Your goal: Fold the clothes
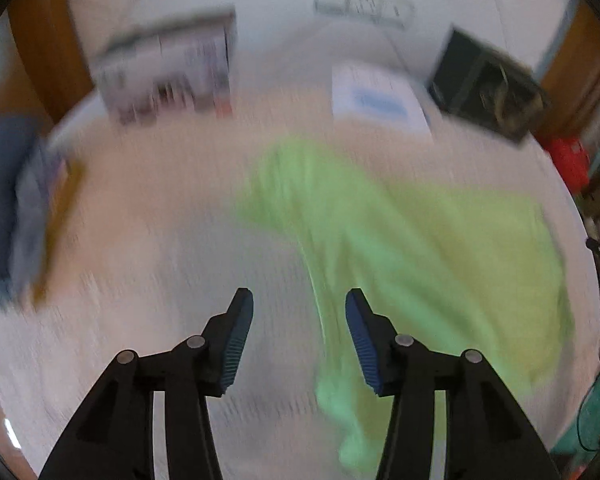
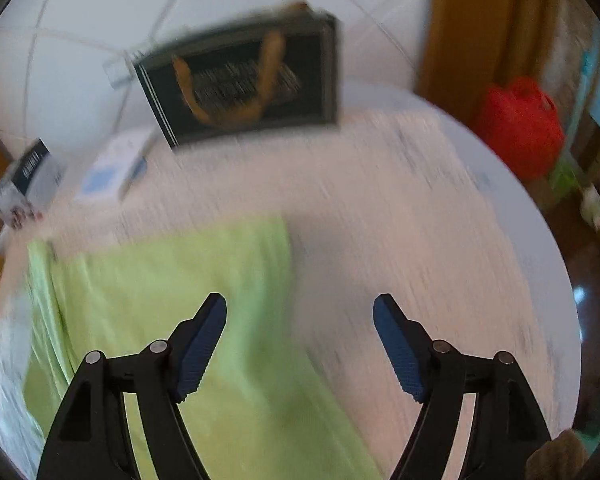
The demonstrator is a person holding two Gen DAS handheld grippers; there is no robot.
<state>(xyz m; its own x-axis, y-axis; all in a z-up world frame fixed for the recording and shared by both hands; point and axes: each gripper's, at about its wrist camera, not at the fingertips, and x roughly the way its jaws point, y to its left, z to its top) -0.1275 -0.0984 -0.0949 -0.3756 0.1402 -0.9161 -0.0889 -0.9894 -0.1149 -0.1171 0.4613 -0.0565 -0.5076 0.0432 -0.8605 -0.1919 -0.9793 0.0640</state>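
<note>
A light green garment (image 1: 432,248) lies spread on a pale round table (image 1: 140,240). Both views are blurred by motion. In the left wrist view my left gripper (image 1: 299,304) is open and empty, held above the garment's left edge. In the right wrist view the garment (image 2: 172,292) fills the lower left. My right gripper (image 2: 300,310) is open and empty above the garment's right edge; its left finger is over the cloth and its right finger over the bare table (image 2: 420,220).
A black bag with brown handles (image 2: 244,80), a white and blue box (image 2: 112,168) and a printed box (image 1: 168,68) stand at the table's far side. Blue cloth (image 1: 4,200) lies at the left edge. A red bag (image 2: 520,124) sits beyond the table.
</note>
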